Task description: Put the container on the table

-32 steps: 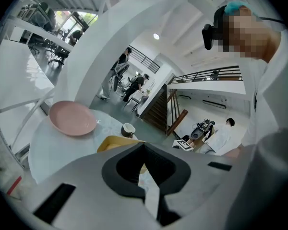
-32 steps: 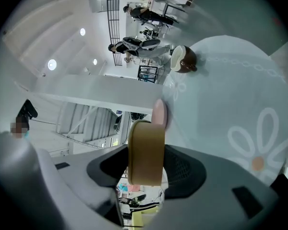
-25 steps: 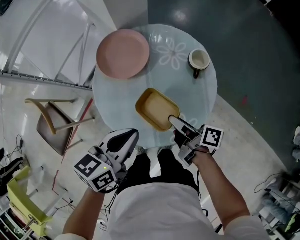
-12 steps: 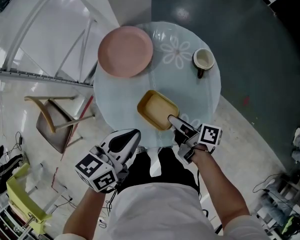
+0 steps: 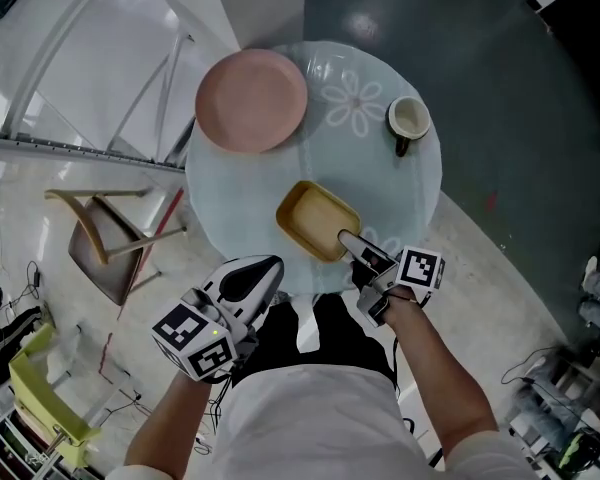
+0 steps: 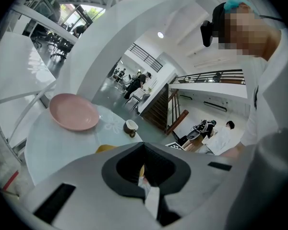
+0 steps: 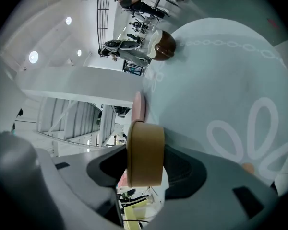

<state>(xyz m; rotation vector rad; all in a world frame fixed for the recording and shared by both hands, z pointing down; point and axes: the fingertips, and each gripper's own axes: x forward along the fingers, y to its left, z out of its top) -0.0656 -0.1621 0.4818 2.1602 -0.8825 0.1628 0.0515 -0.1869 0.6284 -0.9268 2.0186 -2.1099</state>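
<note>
Round pale flower-printed glass table (image 5: 230,198) carrying 1 round pink plate (image 5: 251,100). The mustard-yellow rectangular plastic container (image 5: 315,218) has sunk slightly and now appears to rest near the table's closest edge, its rim clamped by the right gripper (image 5: 348,240), so letting go looks next. The left gripper (image 5: 265,268) has jaws together, empty, beside the table. Small brown-and-white cup (image 5: 408,118) sits far right

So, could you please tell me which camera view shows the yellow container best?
The head view: the whole yellow container shows from above, right claw gripping its near corner. The right gripper view shows only its rim edge-on; the left, a sliver.
</note>
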